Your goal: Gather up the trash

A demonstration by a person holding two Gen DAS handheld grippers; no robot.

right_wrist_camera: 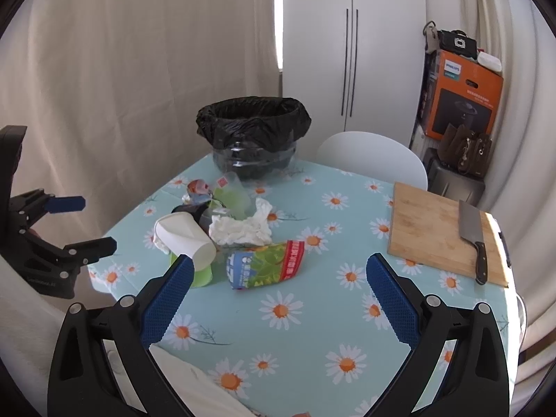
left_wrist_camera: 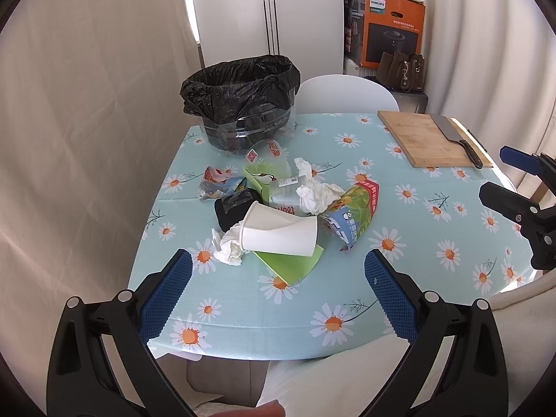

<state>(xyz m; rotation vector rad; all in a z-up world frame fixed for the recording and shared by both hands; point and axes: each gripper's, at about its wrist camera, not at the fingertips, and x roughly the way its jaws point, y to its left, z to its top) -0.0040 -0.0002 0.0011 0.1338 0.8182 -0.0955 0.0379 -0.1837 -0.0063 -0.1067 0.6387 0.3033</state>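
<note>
Both tools spread wide and empty — left tool (left_wrist_camera: 278, 274) hangs over the near edge of the bench (left_wrist_camera: 399, 299), right tool (right_wrist_camera: 279, 276) likewise. Trash sits heaped mid-bench: white paper cup (left_wrist_camera: 279, 231) on its side, crumpled tissue (left_wrist_camera: 318, 193), printed snack wrapper (left_wrist_camera: 351, 217), green paper sheet (left_wrist_camera: 288, 264), with the black-lined bin (left_wrist_camera: 241, 102) at the far left edge.

Risks: the cup may crush or roll off when pinched; tissue is likely to snag neighbours and drag them off the bench; a wide sweep right could reach the cleaver (right_wrist_camera: 471, 232) on the cutting board (right_wrist_camera: 427, 232).

Writing: "PHILIPS" on the orange box (left_wrist_camera: 392, 27); wrapper print is not readable.
</note>
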